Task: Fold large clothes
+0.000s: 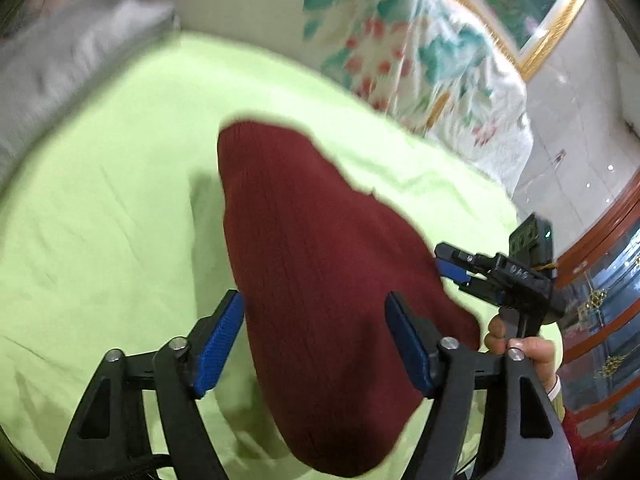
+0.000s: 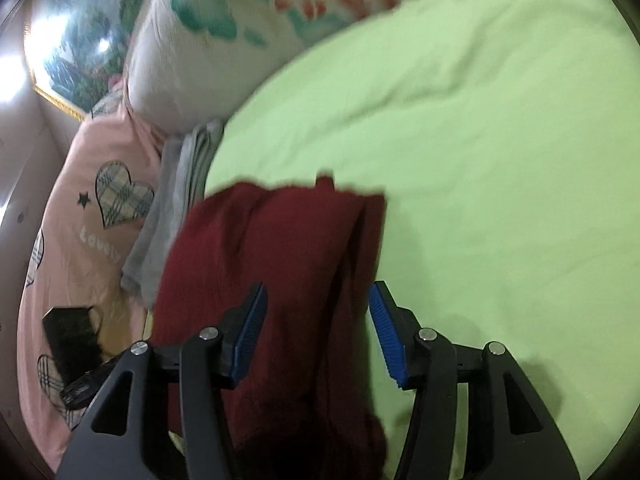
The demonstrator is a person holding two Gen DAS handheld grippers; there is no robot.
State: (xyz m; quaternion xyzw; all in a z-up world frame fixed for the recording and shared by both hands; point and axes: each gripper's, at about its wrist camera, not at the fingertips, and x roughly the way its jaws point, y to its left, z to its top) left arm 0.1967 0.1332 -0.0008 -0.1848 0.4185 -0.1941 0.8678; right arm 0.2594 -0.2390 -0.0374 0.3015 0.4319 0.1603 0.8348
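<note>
Lime-green bedsheet [image 1: 100, 200], floral quilt [image 1: 400, 40] behind. Dark red ribbed knit garment [image 1: 320, 260] lies on it, apparently folded narrow. Left gripper [image 1: 316, 340] and right gripper [image 2: 316, 328]: jaws wide apart, gripping nothing, straddling the cloth. Further folds likely remain.

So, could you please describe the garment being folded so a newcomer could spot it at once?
Start at the lime-green sheet covering the bed. On it, ahead of both claws, lies the dark red ribbed knit garment. The grey folded cloth beside it is paler and sits at the sheet's edge.
</note>
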